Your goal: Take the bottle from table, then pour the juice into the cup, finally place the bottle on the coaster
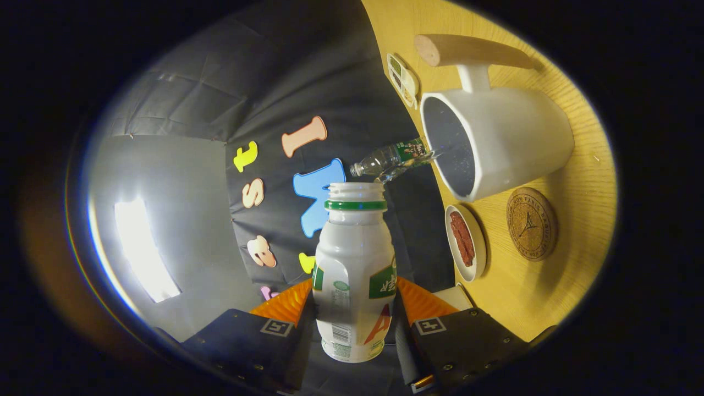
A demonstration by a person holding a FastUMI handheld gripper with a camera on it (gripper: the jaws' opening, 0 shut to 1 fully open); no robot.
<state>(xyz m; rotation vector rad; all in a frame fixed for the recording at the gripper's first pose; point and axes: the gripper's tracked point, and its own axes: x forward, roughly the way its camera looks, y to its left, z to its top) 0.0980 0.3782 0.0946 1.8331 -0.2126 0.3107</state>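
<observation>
Two fingers (pixel 355 324) are pressed against the waist of the uncapped white bottle (pixel 355 275), held clear of the surface (pixel 550 297), its mouth nearing the cup (pixel 495 143). Light, thin, squeezable plastic is judged; a mid-body grip is advised.

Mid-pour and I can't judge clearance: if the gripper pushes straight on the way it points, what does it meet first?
The gripper is shut on the white bottle. Straight beyond the bottle's mouth lies only the booth's black wall, so the way looks free. The cup sits off to the side, though depth is unclear.
</observation>
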